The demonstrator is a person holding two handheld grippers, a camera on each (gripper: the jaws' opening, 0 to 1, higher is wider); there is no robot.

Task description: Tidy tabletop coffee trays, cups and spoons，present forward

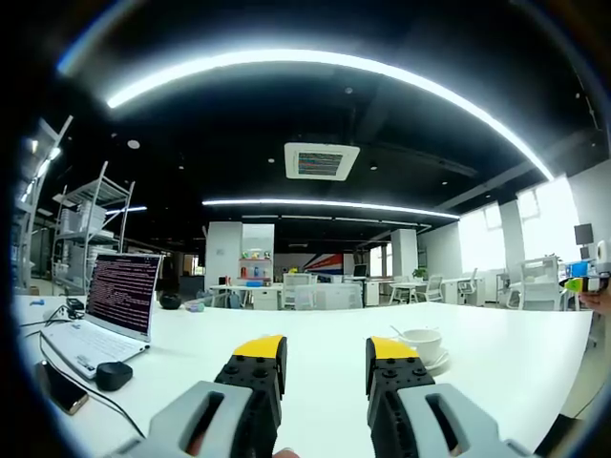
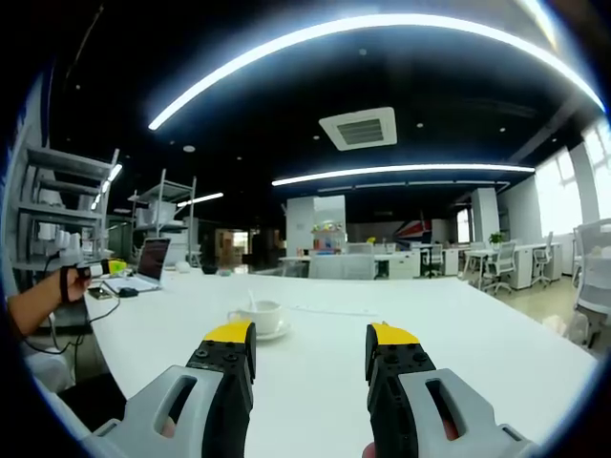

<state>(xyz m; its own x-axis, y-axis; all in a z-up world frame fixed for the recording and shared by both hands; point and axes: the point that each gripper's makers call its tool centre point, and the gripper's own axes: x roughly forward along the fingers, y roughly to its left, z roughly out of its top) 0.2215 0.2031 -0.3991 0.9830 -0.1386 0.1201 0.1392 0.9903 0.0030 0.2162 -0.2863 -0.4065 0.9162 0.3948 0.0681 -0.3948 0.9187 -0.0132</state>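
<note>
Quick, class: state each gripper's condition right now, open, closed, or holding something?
Left gripper: open, jaws apart, holding nothing, above the white table.
Right gripper: open, jaws apart, holding nothing; cup on saucer sits ahead, untouched.

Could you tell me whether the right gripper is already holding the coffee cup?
No, in the right gripper view the right gripper stands open over bare table, while the white cup sits on its saucer further ahead, untouched.

Open-plan office: long white table (image 1: 315, 329), laptop (image 1: 110, 310), rows of desks and chairs (image 2: 496, 262), ceiling air-conditioning vent (image 1: 320, 160).
</note>
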